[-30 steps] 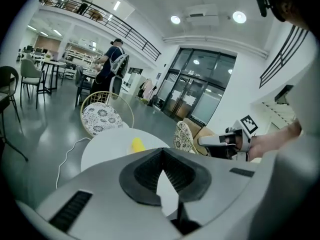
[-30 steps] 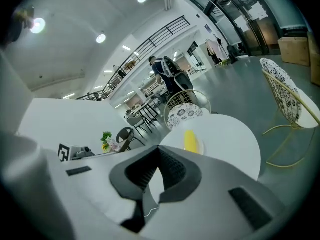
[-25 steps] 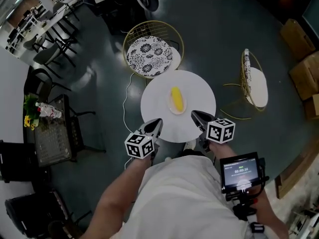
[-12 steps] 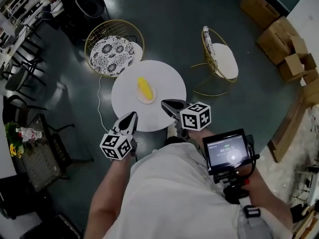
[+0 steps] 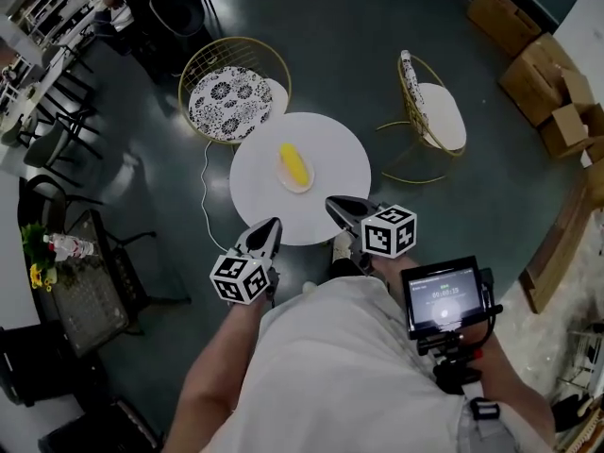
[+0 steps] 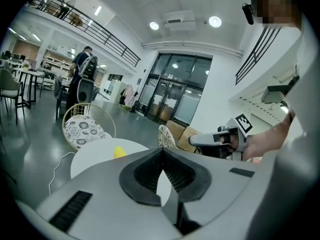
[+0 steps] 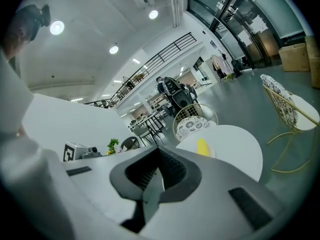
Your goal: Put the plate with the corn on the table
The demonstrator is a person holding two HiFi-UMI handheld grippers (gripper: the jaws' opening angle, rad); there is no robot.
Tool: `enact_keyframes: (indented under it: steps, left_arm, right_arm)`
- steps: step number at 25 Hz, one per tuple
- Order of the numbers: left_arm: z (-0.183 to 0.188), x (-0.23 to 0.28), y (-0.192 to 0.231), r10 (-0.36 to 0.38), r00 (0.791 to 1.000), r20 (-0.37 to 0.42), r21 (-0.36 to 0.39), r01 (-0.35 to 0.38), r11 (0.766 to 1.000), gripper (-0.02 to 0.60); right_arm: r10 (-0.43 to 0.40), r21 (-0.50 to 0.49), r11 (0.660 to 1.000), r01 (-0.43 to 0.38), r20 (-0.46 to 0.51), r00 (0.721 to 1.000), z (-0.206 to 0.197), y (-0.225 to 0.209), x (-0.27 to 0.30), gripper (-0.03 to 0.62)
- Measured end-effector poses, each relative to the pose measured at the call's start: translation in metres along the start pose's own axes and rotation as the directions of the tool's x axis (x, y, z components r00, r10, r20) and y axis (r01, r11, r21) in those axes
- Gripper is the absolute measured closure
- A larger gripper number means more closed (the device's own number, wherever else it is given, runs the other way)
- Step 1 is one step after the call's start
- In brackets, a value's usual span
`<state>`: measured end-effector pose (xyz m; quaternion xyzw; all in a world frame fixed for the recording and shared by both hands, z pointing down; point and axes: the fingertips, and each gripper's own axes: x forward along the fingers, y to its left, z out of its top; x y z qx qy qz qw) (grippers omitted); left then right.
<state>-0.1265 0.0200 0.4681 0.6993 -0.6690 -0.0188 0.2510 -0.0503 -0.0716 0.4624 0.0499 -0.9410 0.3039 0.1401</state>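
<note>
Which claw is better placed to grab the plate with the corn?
Probably the right gripper: its tip sits further over the table and nearer the plate than the left gripper.

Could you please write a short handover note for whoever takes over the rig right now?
Left gripper: jaws together, nothing between them, held by the near edge of the round white table.
Right gripper: jaws together, empty, over the table's near edge.
Plate with the corn on it sits near the table's middle, apart from both grippers.
Done: the plate with the corn is on the table.
Left: nothing that shows; probably only drawing the grippers back.
</note>
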Motion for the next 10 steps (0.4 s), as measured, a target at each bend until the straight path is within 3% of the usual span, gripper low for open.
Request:
enact_keyframes:
  steps: [10]
  left_arm:
    - [-0.0101, 0.0051, 0.0008, -0.003, 1.0, -0.017, -0.026, 0.003, 1.0, 0.574]
  right_arm:
    - [-0.017, 0.011, 1.0, 0.017, 0.006, 1.0, -0.0047, -0.0046, -0.0018, 0.588]
